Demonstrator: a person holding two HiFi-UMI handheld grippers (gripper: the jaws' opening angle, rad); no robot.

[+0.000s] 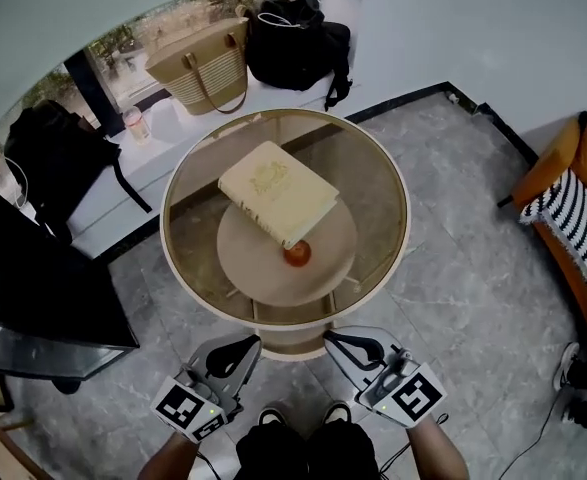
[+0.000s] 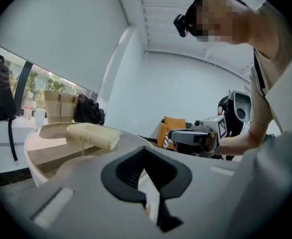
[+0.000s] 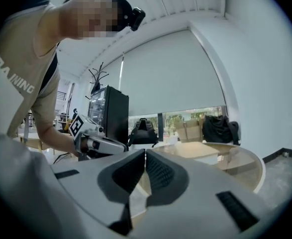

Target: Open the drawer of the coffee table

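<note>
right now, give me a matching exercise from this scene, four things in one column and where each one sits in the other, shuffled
Things
1. cream book
2. striped tote bag
3. orange cushion
4. left hand-held gripper

Places
A. on the window ledge
B. just below the table's near edge in the head view, jaws shut
C. on the glass top of the table
D. far right of the head view, next to striped fabric

Pairs: 1-C, 2-A, 3-D, 4-B
</note>
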